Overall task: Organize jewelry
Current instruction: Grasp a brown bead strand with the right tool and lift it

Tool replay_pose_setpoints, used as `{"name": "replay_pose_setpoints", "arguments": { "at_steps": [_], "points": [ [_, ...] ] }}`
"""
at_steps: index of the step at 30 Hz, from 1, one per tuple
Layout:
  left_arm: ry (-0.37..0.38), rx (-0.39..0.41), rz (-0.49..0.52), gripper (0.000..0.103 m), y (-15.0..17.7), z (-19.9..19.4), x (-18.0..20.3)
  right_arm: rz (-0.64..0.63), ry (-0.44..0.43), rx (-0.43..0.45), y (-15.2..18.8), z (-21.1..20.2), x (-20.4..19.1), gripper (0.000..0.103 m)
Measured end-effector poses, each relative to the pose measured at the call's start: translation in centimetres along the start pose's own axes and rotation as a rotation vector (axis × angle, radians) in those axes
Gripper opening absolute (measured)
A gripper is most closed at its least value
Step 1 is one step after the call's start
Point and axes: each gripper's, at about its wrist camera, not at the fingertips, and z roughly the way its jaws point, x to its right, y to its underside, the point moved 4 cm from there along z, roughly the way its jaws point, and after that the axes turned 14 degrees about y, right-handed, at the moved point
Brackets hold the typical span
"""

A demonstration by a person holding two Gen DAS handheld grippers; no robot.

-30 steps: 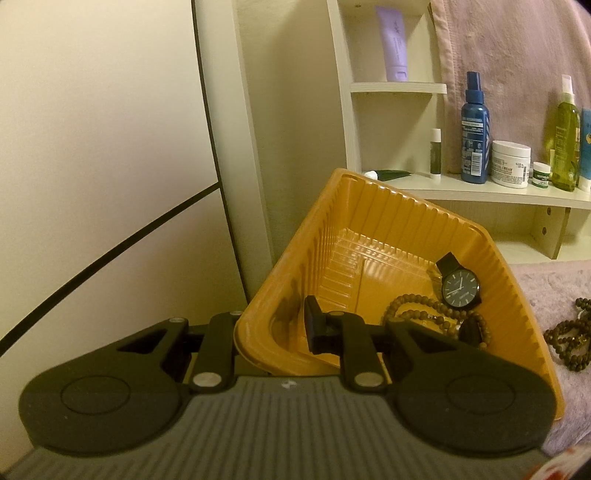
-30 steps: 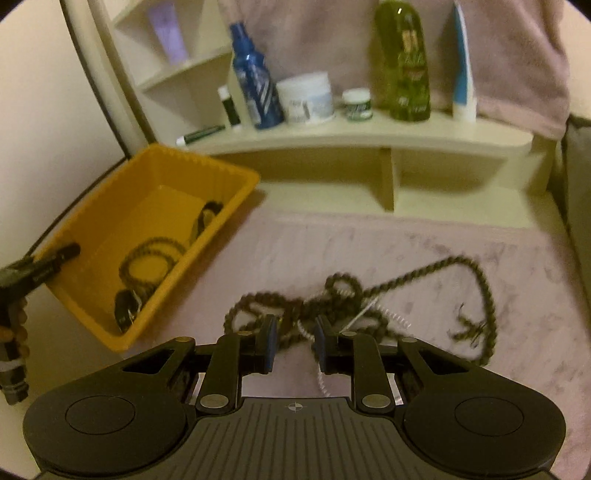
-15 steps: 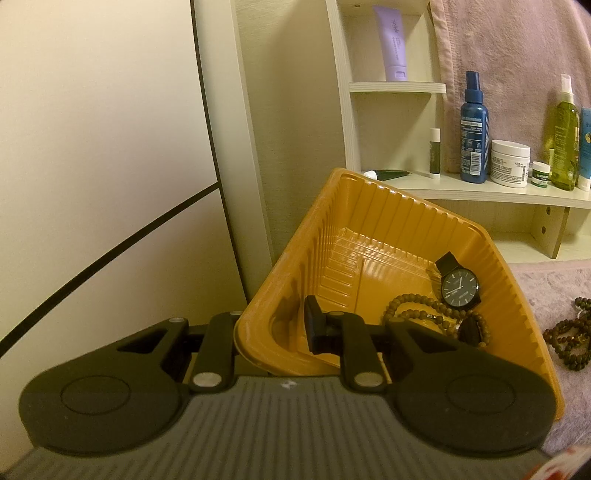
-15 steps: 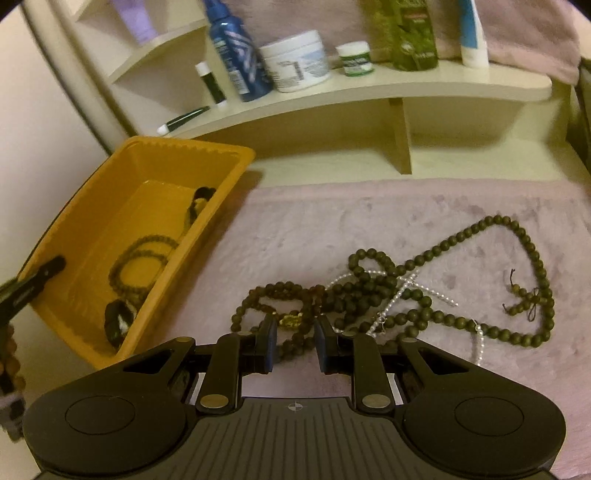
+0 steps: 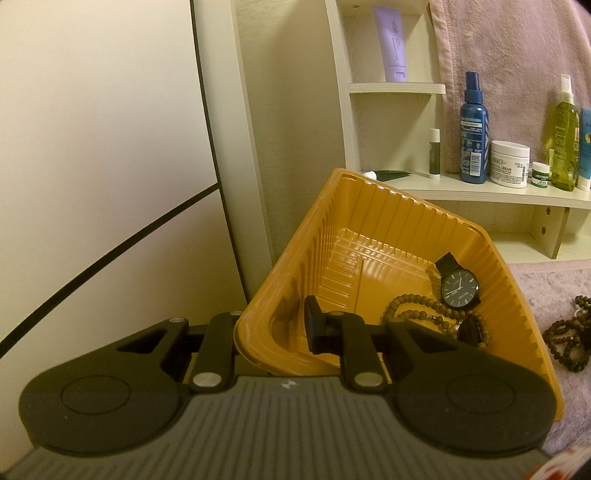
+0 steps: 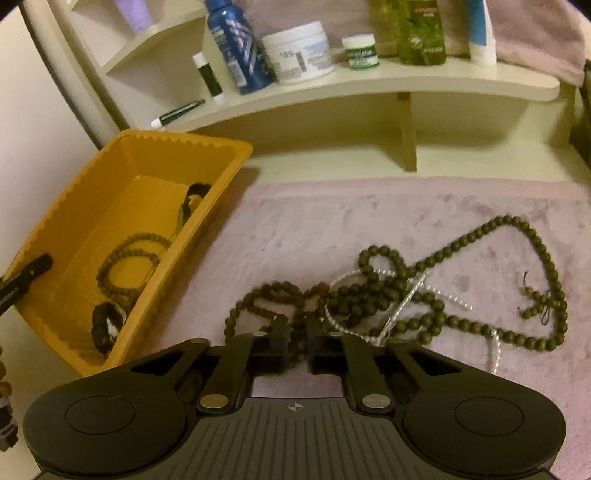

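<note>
A yellow plastic tray (image 5: 369, 206) (image 6: 221, 147) sits tilted at the left of a pink mat. It holds a black watch (image 5: 460, 290), a brown bead bracelet (image 5: 413, 312) (image 6: 125, 258) and a dark piece (image 6: 107, 325). My left gripper (image 5: 273, 328) is shut on the tray's near rim, one finger inside, one outside. A tangle of dark green bead necklaces (image 6: 388, 288) and a white pearl strand (image 6: 413, 295) lies on the mat. My right gripper (image 6: 297, 343) is down on the tangle's left end, jaws narrowed around beads.
A cream shelf (image 6: 369, 85) behind holds a blue spray bottle (image 6: 232, 44), white cream jar (image 6: 299, 51), small green jar (image 6: 360, 51), green bottle (image 6: 421, 33), lip balm (image 6: 208, 75) and a pen (image 6: 177, 112). A purple tube (image 5: 393, 40) stands higher up. Wall panel on the left.
My right gripper has moved forward and down onto the bead tangle and its jaws have narrowed around the beads. The left gripper still holds the tray rim, unmoved.
</note>
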Motion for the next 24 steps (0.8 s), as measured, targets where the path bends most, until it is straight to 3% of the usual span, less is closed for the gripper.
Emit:
{"name": "replay_pose_setpoints", "arguments": {
  "at_steps": [9, 24],
  "points": [
    [0.002, 0.0, 0.002, 0.018, 0.0, -0.1, 0.0, -0.069, -0.032, -0.018, 0.3, -0.1, -1.1, 0.007],
    [0.003, -0.001, 0.003, 0.018, -0.1, -0.2, -0.1, -0.11, 0.004, -0.003, 0.7, 0.9, -2.0, 0.007]
  ]
}}
